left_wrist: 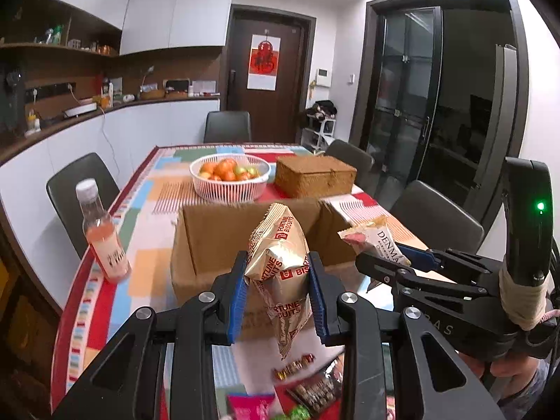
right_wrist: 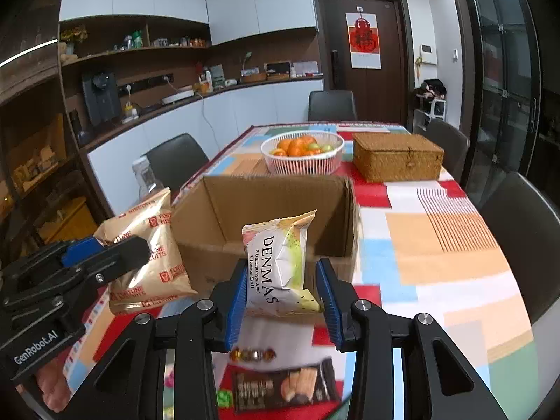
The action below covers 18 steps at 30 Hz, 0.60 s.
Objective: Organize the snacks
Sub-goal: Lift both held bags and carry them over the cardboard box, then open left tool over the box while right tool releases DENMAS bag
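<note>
Showing cardboard box open | white basket holding fruit

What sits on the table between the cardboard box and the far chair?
A white basket of fruit and, beside it, a woven box lie between the cardboard box and the far chair; both views show it.

Even indoor light fell from overhead; both fisheye views bowed strongly and darkened at the rims. Loose snack packs toward six o'clock were motion-blurred, and the glass doors at two o'clock stayed dark.
</note>
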{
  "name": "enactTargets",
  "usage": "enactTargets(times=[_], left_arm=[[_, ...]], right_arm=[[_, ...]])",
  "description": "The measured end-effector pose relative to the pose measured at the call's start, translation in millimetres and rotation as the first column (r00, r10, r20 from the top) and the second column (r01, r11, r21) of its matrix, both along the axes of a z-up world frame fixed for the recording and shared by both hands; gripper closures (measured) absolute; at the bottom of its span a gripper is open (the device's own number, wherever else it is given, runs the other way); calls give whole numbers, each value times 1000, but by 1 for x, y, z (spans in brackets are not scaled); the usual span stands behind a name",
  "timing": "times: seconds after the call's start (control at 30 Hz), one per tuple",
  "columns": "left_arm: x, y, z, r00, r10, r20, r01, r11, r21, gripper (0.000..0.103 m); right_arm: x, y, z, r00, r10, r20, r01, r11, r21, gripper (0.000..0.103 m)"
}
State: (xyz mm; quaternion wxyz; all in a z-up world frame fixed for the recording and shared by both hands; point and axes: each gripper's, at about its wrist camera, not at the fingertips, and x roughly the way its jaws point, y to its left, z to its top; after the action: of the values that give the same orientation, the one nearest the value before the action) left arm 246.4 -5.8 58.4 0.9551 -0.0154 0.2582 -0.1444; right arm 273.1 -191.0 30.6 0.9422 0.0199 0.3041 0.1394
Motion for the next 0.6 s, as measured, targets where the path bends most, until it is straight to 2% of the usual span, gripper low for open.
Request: enactTargets(times=[0.23, 0.5, 0.6], left_arm=[[32, 5, 1, 1000, 23, 8, -24, 999, 22, 71], [69, 5, -8, 999, 31, -42, -29, 999, 36, 71], [83, 4, -12, 996, 29, -81, -24, 998, 60, 62]], right_arm=[[34, 4, 4, 1000, 5, -4, -5, 1000, 3, 63], [66, 9, -2, 1000, -8, -23, 7, 1000, -13, 63], [77, 11, -3, 1000, -17, -25, 17, 1000, -15, 63]])
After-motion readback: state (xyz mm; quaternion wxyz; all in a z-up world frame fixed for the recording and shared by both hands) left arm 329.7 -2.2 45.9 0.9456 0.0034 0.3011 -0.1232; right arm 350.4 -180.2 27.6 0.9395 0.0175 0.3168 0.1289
